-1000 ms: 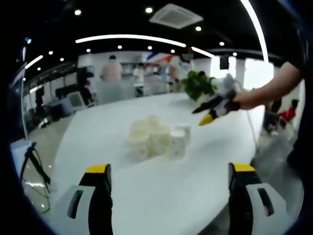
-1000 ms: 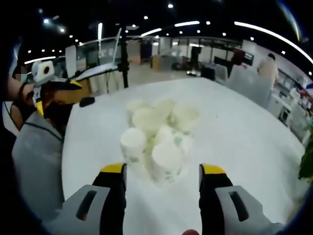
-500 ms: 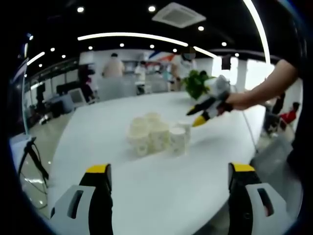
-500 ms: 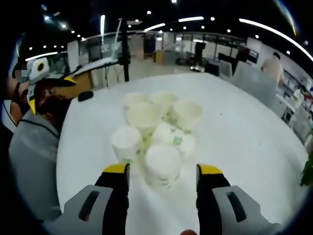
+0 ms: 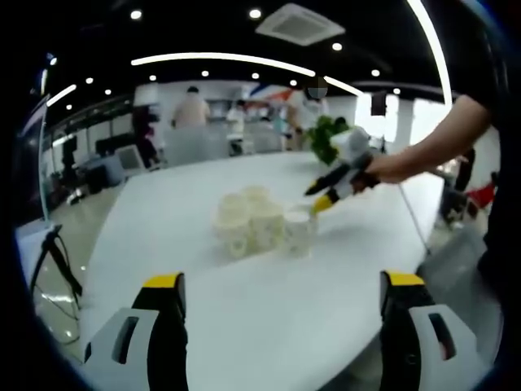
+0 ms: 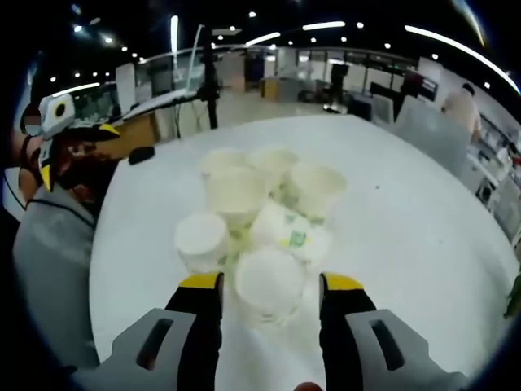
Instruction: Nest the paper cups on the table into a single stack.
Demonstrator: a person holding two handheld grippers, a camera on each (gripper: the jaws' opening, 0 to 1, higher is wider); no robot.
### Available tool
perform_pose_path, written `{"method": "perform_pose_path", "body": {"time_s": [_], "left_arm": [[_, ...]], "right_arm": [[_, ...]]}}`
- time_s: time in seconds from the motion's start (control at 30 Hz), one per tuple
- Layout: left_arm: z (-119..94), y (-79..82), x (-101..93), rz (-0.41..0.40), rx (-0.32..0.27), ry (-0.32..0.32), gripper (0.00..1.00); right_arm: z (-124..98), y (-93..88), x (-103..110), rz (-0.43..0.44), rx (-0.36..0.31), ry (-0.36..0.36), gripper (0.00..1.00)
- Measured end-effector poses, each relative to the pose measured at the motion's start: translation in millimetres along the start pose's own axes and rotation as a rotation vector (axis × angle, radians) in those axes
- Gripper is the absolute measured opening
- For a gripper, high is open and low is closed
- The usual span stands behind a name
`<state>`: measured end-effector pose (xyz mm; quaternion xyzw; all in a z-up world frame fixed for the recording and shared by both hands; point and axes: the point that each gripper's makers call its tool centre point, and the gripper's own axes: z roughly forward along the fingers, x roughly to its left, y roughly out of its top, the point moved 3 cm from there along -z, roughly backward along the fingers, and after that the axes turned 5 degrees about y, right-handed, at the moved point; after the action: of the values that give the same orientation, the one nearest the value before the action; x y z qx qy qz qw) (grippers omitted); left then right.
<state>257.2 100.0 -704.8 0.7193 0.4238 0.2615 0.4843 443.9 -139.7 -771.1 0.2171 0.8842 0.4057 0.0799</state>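
Several white paper cups point(image 6: 244, 195) with green print stand clustered on the round white table point(image 6: 407, 220). The far ones are mouth-up and the near ones are upside down. My right gripper point(image 6: 272, 283) is open, its yellow-tipped jaws on either side of the nearest upturned cup point(image 6: 269, 277). In the left gripper view the same cluster point(image 5: 252, 221) sits mid-table, and the right gripper point(image 5: 324, 193) reaches in from the right over the rightmost cup point(image 5: 298, 230). My left gripper point(image 5: 281, 285) hangs open near the table's edge, far from the cups, with nothing between its jaws. That left gripper point(image 6: 73, 155) appears at the left edge of the right gripper view.
A potted plant point(image 5: 324, 137) stands at the table's far side. A small dark object point(image 6: 140, 155) lies near the table edge. A tripod point(image 5: 53, 269) stands on the floor to the left. People stand in the background. Bare tabletop surrounds the cups.
My right gripper has come forward and lower onto the cluster, so the nearest upturned cup now lies between its jaws. The left gripper has barely moved.
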Motion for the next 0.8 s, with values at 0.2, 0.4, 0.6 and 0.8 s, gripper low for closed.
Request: {"method": "perform_pose_path", "body": {"time_s": [0.2,0.4,0.6,0.8], "left_arm": [[-0.6,-1.5,-0.1,-0.009,0.001,0.005,0.99],[-0.2,-2.0,0.8,-0.012,0.002,0.008,0.99],[0.2,-1.1,1.2,-0.019,-0.003,0.004,1.00],[1.7,-0.4,-3.7,-0.007,0.006,-0.016,1.00]], "right_arm": [[4.9,-1.0,-3.2,0.003,0.012,0.004,0.39],[6.4,-2.0,-3.0,-0.001,0.020,0.014,0.33],[3.1,-4.2,-4.2,-0.009,0.024,0.010,0.33],[-5.4,-4.3,-5.7,0.025,-0.005,-0.002,0.33]]}}
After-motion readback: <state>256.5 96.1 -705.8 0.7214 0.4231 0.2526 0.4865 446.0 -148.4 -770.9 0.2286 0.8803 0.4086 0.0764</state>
